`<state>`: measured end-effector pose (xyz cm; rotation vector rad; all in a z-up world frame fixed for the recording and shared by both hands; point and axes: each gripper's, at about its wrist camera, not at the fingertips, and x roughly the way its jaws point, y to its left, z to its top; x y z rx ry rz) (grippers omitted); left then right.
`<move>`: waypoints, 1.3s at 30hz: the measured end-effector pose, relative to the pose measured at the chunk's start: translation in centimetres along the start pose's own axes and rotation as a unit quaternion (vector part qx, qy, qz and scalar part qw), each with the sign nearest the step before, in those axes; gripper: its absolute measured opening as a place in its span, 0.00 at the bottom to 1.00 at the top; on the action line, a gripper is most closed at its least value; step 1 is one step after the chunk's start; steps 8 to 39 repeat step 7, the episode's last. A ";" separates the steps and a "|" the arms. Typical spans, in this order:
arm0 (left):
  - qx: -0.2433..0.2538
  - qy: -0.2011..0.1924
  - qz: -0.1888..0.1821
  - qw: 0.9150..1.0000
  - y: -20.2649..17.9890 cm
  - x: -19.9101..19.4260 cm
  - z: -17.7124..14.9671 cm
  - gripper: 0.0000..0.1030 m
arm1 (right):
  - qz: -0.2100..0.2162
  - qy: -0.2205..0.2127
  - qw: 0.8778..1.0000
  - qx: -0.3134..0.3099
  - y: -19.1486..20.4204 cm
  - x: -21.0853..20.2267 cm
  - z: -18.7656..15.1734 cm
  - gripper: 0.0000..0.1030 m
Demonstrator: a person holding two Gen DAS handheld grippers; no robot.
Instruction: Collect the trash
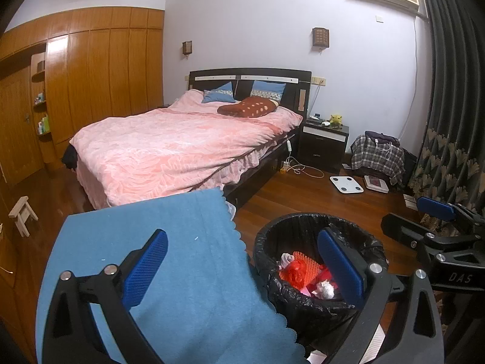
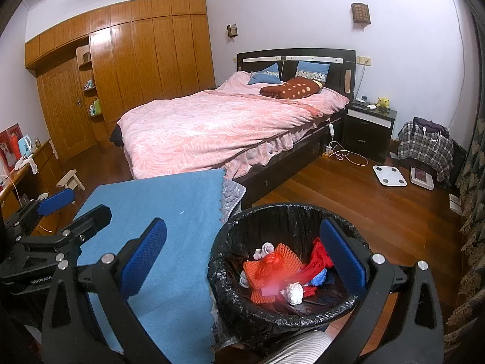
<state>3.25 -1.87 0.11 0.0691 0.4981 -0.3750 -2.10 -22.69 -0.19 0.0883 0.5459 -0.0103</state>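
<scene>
Looks like this one is pretty much wrapped up, judging from how things lie. The blue cloth (image 2: 157,230) covering the counter fills the lower left of both views, and no scraps can be seen on it apart from maybe a tiny white speck. The black-lined trash bin (image 2: 291,212) is parked just beside its right edge, lower centre-right of the frame, and the trash is already inside: orange foam netting (image 2: 285,256), red plastic (image 2: 321,253), a few crumpled white tissues (image 2: 294,292). The left gripper (image 1: 242,270) is held with jaws spread wide and nothing between them, and the right gripper (image 2: 242,265) likewise, open and empty over the bin. Nothing obvious is left to be picked up.
</scene>
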 end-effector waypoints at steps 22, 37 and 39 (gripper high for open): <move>-0.001 0.001 0.000 1.000 0.1 0.1 -0.1 0.94 | -0.001 0.002 1.000 0.002 0.1 -0.1 -0.6 0.95; -0.001 0.001 0.000 1.000 0.1 0.1 -0.1 0.94 | -0.001 0.002 1.000 0.002 0.1 -0.1 -0.6 0.95; -0.001 0.001 0.000 1.000 0.1 0.1 -0.1 0.94 | -0.001 0.002 1.000 0.002 0.1 -0.1 -0.6 0.95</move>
